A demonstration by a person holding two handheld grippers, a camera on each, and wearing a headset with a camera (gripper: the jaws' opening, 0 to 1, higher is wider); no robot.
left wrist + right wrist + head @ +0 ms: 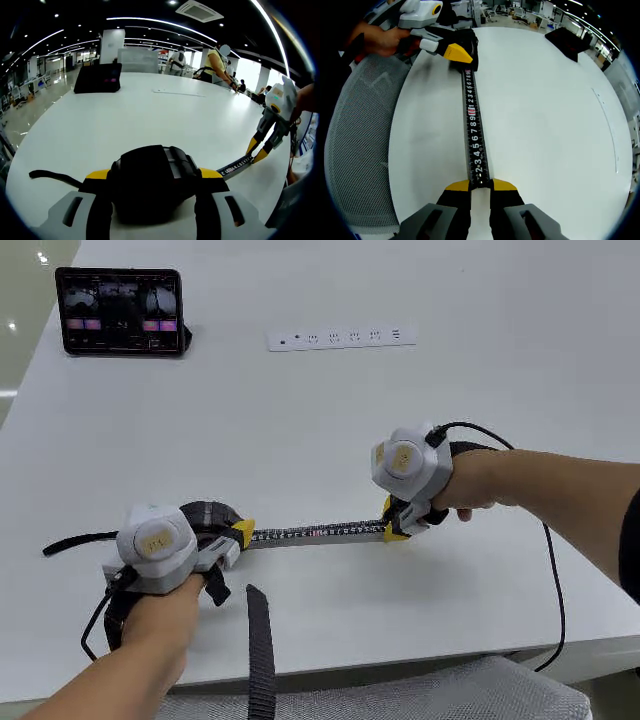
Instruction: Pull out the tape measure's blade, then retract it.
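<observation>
Clamping tape measure [208,516] in left tongs [154,174], pinching blade tip [479,172] in right tongs [480,186]; liable to whip back if released.

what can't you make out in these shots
- Blade tip: in the right gripper view, the right gripper is clamped over it.
- Case sides: in the left gripper view, the left gripper covers them. In the head view, that gripper's body hides most of the case.
- Tablet screen: too small to read in the head view.
- Blade numbers: too small in the head view.
</observation>
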